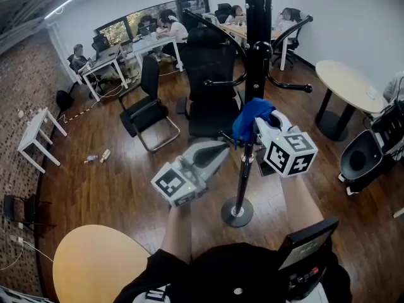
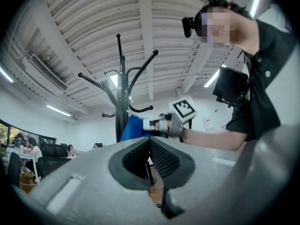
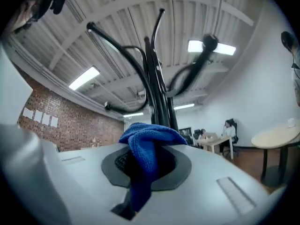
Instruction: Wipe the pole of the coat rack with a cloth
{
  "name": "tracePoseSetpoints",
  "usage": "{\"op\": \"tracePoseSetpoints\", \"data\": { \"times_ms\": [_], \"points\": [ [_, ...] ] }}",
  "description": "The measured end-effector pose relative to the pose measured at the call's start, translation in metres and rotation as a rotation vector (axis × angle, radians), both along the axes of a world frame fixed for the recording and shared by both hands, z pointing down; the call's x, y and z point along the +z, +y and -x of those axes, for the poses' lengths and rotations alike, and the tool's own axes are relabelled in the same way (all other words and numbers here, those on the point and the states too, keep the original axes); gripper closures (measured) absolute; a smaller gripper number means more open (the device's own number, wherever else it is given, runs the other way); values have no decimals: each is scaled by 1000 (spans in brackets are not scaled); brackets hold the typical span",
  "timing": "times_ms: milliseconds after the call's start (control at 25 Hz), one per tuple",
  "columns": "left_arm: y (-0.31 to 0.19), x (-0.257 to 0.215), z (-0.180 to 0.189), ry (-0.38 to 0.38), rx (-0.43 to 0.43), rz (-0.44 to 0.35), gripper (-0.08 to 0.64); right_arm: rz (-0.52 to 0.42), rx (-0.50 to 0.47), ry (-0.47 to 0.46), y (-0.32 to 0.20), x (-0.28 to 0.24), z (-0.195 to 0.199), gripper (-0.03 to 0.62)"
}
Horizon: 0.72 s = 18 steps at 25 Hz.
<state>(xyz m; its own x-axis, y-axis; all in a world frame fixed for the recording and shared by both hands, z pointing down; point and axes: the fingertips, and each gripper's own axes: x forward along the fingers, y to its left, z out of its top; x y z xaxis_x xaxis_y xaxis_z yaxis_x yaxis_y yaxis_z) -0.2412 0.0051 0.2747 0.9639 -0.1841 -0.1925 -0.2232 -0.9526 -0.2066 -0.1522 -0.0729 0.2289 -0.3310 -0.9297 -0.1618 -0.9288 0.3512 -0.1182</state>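
While right claw grips cloth at pole, left claw closed, alongside

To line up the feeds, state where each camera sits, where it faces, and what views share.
Head view: on the person's head, facing steeply down at the coat rack pole; both forearms, left gripper and right gripper show.
Left gripper view: on the left gripper, facing up along its shut jaws toward the right gripper, arm and torso.
Right gripper view: on the right gripper, facing up the pole; its jaws grip the blue cloth.
All three show pole and cloth.
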Motion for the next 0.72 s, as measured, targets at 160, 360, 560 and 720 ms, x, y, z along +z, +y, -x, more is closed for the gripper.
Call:
{"op": "tracePoseSetpoints", "data": {
  "times_ms": [160,360,560,720],
  "points": [
    [7,-8,4,10,7,-20,560,-203,-29,41,24,-122,14,563],
    [13,-14,13,23,-4,-22,560,-433,-178,132,111,-184,70,563],
    [12,-18,25,32,-12,-15,560,-531,-177,169,142,-202,80,561],
    [11,-6,32,40,-15,16,560,-354,-12,94,81,-155,30,561]
  ]
}}
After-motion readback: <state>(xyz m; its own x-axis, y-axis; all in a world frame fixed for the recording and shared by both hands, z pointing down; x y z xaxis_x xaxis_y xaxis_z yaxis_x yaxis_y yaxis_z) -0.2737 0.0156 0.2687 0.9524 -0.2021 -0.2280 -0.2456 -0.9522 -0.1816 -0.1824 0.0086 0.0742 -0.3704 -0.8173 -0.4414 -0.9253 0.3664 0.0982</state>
